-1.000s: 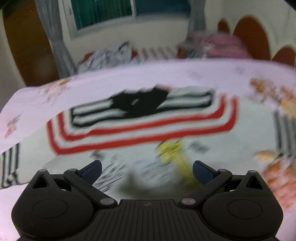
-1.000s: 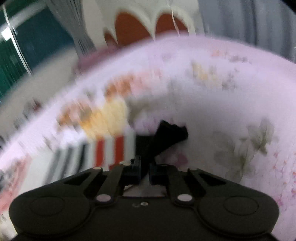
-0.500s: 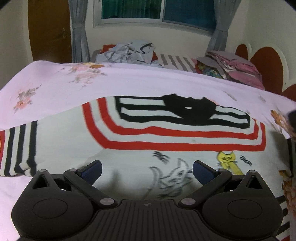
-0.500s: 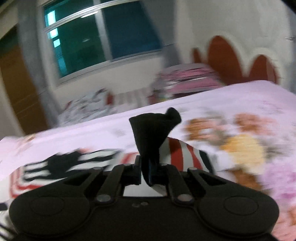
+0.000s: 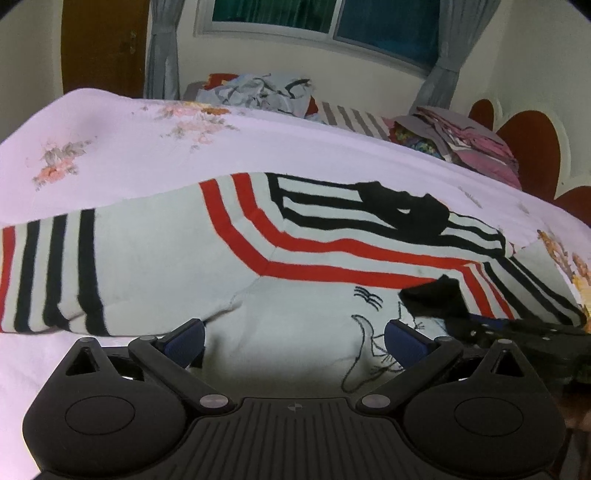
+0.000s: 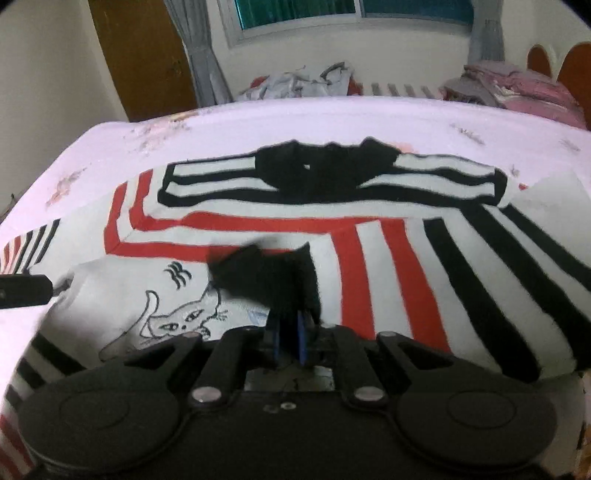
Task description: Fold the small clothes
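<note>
Left gripper point(image 5: 294, 343): fingers spread wide apart, nothing between the blue pads point(image 5: 184, 338); low over the near white part of the sweater, at its left underarm.
Right gripper point(image 6: 289, 341): fingers pressed together, clamped on the black cuff point(image 6: 269, 282) of the sweater's right sleeve. In the left wrist view it shows at the right edge point(image 5: 476, 325), with the cuff point(image 5: 434, 297) sticking up from it.
Sweater point(image 5: 155, 266): white knit with red and black stripes, spread flat on the bed, front side up, black collar point(image 6: 325, 166) at the far side.
Right sleeve point(image 6: 480, 273): turned inward across the chest, cuff held over the body panel near the cat drawing point(image 6: 177, 314).
Left sleeve point(image 5: 48, 273): lies flat, stretched out to the left, stripes across it.
Bedspread point(image 5: 110, 147): pale pink with flower prints, under the sweater on all sides.
Far edge of bed: a loose heap of grey-white clothes point(image 5: 258, 92) and a stack of pink folded fabric point(image 5: 476, 144).
Background: window point(image 5: 325, 18) with grey curtains, brown door point(image 5: 103, 44) on the left.
</note>
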